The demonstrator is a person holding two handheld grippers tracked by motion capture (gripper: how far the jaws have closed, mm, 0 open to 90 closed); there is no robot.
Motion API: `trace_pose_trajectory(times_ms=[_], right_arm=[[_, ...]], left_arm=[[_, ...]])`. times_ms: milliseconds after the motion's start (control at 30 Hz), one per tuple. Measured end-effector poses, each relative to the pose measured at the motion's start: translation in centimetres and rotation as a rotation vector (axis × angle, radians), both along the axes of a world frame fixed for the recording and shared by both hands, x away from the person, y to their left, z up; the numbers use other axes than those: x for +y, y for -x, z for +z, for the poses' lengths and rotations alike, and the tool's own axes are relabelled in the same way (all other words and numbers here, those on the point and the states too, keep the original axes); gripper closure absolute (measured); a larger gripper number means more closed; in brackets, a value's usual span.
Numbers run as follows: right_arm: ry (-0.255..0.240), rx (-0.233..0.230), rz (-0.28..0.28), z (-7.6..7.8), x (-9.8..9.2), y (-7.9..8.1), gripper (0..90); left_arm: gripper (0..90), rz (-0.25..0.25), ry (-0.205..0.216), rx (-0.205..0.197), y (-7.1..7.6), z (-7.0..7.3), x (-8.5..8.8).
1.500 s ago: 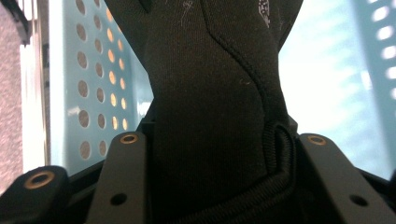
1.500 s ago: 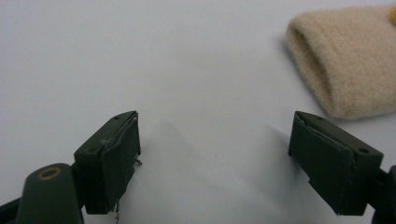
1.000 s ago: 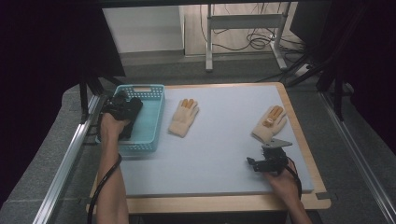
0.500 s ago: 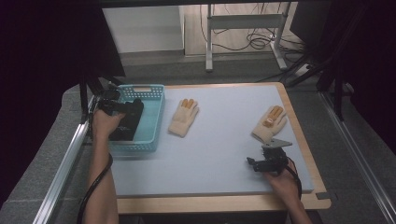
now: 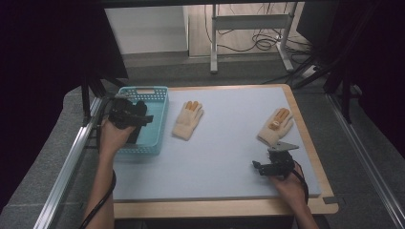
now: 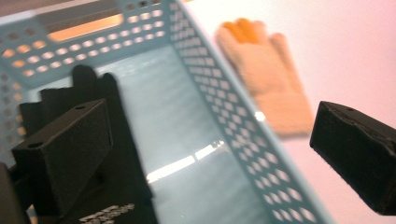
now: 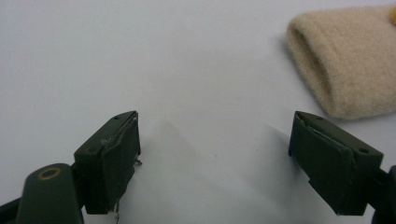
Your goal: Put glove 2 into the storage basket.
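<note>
**Over the basket, jaws spread**

Above the blue basket [image 5: 157, 102] the left hand-held gripper [image 6: 210, 154] has just been opening, nothing between its jaws; a black glove [image 6: 100, 100] lies inside (against the far wall); the right hand-held gripper [image 7: 215, 158] gapes empty over the bench [image 5: 229, 148], near a beige glove [image 7: 345, 60].

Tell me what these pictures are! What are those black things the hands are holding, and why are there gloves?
A person sits at a table with a light mat on it and holds a pinching tool in each hand. The big picture looks down from above. The other two come from small cameras riding on the tools, so you see their black jaws up close.

The left gripper is above a blue basket. Its jaws have just been opening and hold nothing. A black glove lies in the basket. The right gripper rests open and holds nothing too.

Two beige gloves with orange fingertips lie on the mat: a middle glove and a right glove.
</note>
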State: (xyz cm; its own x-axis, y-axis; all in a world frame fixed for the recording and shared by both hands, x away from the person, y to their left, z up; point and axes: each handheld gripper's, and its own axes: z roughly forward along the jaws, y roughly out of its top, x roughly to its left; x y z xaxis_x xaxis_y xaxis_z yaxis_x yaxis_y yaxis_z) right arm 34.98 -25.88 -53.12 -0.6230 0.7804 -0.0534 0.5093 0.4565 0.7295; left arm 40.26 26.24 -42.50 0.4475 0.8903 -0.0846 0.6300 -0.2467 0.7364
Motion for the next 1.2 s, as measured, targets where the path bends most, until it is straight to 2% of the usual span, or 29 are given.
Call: trace_pose_trajectory(times_ms=[100,333,433,567,733,833,900,1067,1133,1200], right_arm=[[0.001,0.000,0.000,0.0,0.0,0.0,16.3],[0.001,-0.001,0.000,0.0,0.0,0.0,16.3],[0.002,-0.002,0.000,0.0,0.0,0.0,16.3],[0.002,-0.001,0.000,0.0,0.0,0.0,16.3],[0.002,0.000,0.000,0.0,0.0,0.0,16.3],[0.001,0.001,0.000,0.0,0.0,0.0,16.3],[-0.002,0.004,-0.001,0.0,0.0,0.0,16.3],[-0.001,0.004,0.000,0.0,0.0,0.0,16.2],[-0.001,0.005,-0.001,0.0,0.0,0.0,16.2],[0.000,0.004,-0.001,0.0,0.0,0.0,16.3]], left_arm=[[0.0,-0.055,0.011,-0.031,1.6,0.1,-1.6],[0.0,-0.182,-0.005,-0.097,5.3,0.1,-5.7],[0.0,-0.226,-0.009,-0.114,6.7,-0.4,-7.4],[0.1,-0.257,0.002,-0.128,8.4,-1.7,-9.1],[0.3,-0.288,0.040,-0.119,10.1,-4.7,-10.5],[0.3,-0.292,0.028,-0.111,10.8,-6.6,-11.0],[0.3,-0.291,0.030,-0.088,11.0,-7.9,-11.3],[0.3,-0.255,-0.022,-0.038,11.2,-11.0,-11.1],[0.3,-0.241,-0.029,-0.021,11.2,-11.7,-10.8],[0.3,-0.231,-0.067,-0.005,11.3,-12.3,-10.6]])
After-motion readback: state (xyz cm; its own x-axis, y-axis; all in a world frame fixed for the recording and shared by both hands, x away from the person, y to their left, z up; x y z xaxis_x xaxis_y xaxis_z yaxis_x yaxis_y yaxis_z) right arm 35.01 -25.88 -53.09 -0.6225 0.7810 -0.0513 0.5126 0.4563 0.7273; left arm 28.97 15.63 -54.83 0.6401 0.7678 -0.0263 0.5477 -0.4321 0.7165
